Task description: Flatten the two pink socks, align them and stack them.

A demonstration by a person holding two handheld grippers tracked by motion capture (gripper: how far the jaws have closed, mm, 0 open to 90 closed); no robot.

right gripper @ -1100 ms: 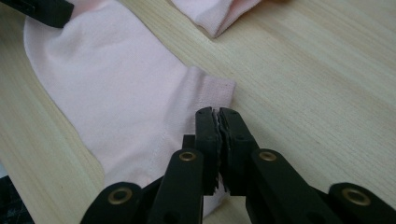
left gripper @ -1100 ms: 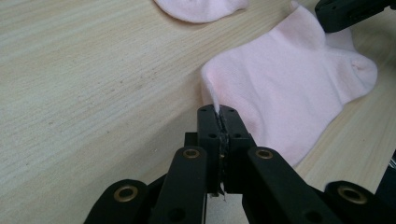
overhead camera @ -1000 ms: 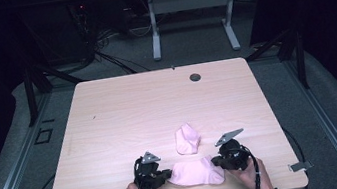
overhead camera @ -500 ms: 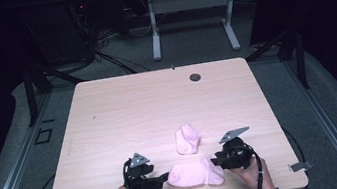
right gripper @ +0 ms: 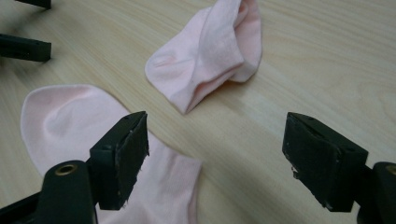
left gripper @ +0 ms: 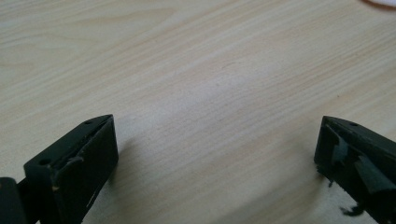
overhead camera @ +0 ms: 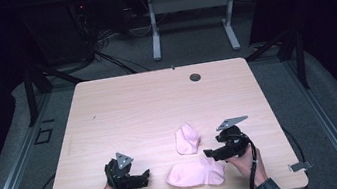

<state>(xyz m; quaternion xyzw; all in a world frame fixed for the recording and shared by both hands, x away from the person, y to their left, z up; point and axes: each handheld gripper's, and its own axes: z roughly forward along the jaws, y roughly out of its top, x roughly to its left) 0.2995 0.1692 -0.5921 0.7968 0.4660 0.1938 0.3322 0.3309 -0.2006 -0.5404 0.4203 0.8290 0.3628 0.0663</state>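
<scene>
- The left gripper (overhead camera: 141, 178) sits near the front edge of the wooden table (overhead camera: 123, 111), just left of the flat pink sock (overhead camera: 196, 173). It does not touch the sock. Its jaws have just been opening and now stand wide apart, with bare wood between them.
- The flat pink sock lies near the front edge, between the two grippers.
- A second pink sock (overhead camera: 187, 138), bunched up, lies just behind it.
- The right gripper (overhead camera: 212, 154) hangs at the flat sock's right end. Its jaws have just been opening too, and nothing is pinched between them.
- A small dark round spot (overhead camera: 195, 77) sits near the table's far edge.
</scene>
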